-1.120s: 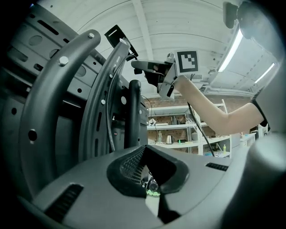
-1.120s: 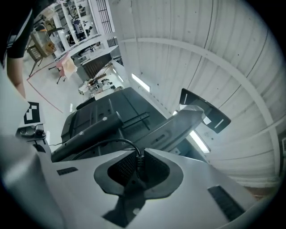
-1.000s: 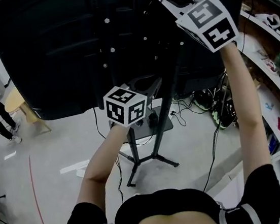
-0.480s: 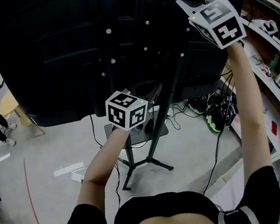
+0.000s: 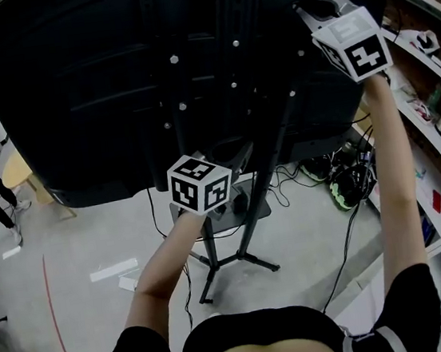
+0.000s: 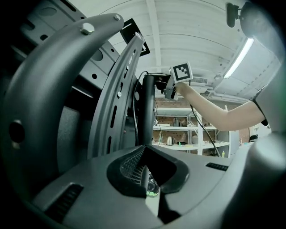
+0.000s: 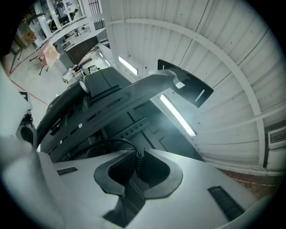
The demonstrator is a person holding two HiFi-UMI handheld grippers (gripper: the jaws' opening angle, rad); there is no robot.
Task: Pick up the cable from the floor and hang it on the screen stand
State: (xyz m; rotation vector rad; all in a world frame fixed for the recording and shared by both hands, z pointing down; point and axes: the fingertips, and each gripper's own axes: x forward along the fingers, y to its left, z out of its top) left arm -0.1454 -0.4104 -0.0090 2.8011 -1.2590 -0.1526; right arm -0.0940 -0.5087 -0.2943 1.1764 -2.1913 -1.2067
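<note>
— Black cable (image 7: 114,140): where is it sitting?
— Up in the right gripper (image 7: 139,157). In that gripper's view it arcs over from the left and drops straight between the two pads.
— Clamped, or only lying there?
— Clamped. The jaws are drawn in to a narrow gap and the pads press on the cable from both sides.
— And where is that hand?
— Raised high at the upper right of the black screen (image 5: 96,91), against its back, arm stretched up, well clear of the floor (image 5: 91,236).
— The left gripper (image 6: 145,151)?
— Lower, under the screen's bottom edge, pointing level. Its jaws are pulled together with the tips meeting, only a slit of light below them.
— Holding anything?
— I cannot tell. A thin black wire (image 6: 134,118) comes down and vanishes behind the edge of one jaw, not plainly between the pads. The black upright of the screen stand (image 6: 147,112) rises just behind the tips.
— Touching it?
— Too close to call from this angle.
— The two grippers?
— Well apart, the right one above.
</note>
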